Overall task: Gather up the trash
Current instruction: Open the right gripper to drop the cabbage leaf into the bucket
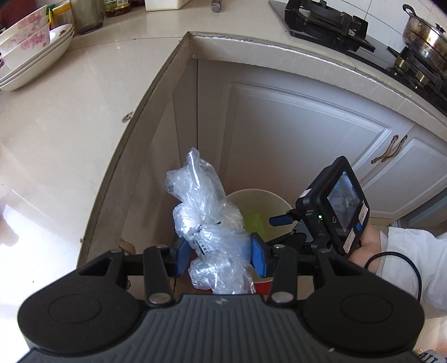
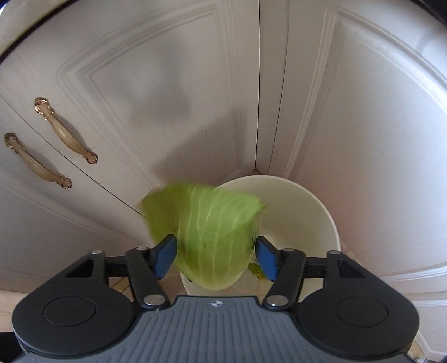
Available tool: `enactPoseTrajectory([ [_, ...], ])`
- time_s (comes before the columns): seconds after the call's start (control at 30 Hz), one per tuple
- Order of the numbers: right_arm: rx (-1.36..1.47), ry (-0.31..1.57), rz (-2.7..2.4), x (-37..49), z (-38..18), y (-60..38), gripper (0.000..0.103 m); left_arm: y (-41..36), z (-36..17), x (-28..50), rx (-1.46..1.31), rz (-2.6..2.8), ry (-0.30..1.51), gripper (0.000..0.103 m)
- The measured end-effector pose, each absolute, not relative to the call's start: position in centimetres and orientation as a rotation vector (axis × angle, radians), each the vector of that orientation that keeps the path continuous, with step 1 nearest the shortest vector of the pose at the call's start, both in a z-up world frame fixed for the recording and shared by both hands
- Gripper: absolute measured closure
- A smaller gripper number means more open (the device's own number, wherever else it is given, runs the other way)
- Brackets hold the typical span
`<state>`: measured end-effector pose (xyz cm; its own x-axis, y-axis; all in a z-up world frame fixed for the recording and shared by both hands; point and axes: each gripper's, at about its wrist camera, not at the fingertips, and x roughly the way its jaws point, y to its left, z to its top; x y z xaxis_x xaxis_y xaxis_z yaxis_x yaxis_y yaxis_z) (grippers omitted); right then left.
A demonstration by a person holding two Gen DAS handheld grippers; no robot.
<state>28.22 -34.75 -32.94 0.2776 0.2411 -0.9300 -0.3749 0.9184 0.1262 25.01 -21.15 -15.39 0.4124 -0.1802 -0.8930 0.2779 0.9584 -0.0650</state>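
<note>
Presently Catalogued: Trash Held Over a Corner Bin

Left wrist view. Left gripper (image 1: 220, 255): blue pads partly closed, pressing on both sides of a crumpled clear plastic bag (image 1: 206, 223). The bag stood up between the fingers, its top rising against the white cabinet door (image 1: 293, 134). White bin (image 1: 257, 203): round, open-topped, set on the floor in the inner corner of the cabinets, just beyond the bag; a patch of green showed inside it. Right gripper (image 1: 282, 220): seen from behind, its camera body and lit screen above the bin, gripped by a hand (image 1: 366, 245) in a white sleeve. Countertop (image 1: 69, 134): pale, carrying stacked floral bowls (image 1: 33, 47). Stove (image 1: 329, 25) with a metal pot (image 1: 424, 36) at upper right.

Right wrist view. Right gripper (image 2: 216, 258): fingers about half open, pads flanking a green cabbage leaf (image 2: 209, 231); whether the pads touched it could not be told. The leaf was blurred, hanging over the near rim of the white bin (image 2: 307, 212). Two gold handles (image 2: 50, 142) lay on the cabinet doors at left.
</note>
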Motion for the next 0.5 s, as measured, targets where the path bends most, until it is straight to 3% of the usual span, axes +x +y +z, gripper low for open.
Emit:
enactPoseTrajectory([
  [0.13,-0.108,1.212,0.4,27.9,-32.7,-35.2,0.022,-21.9,-15.7,25.4,0.103,-0.304,1.114,0.059],
  [0.4,-0.098,1.206,0.351,26.9,-32.4,-36.3,0.015,-23.1,-17.0,26.4,0.11,-0.344,1.126,0.059],
  [0.5,-0.101,1.192,0.323,26.2,-32.0,-37.0,0.007,-24.0,-18.2,26.8,0.109,-0.36,1.138,0.059],
])
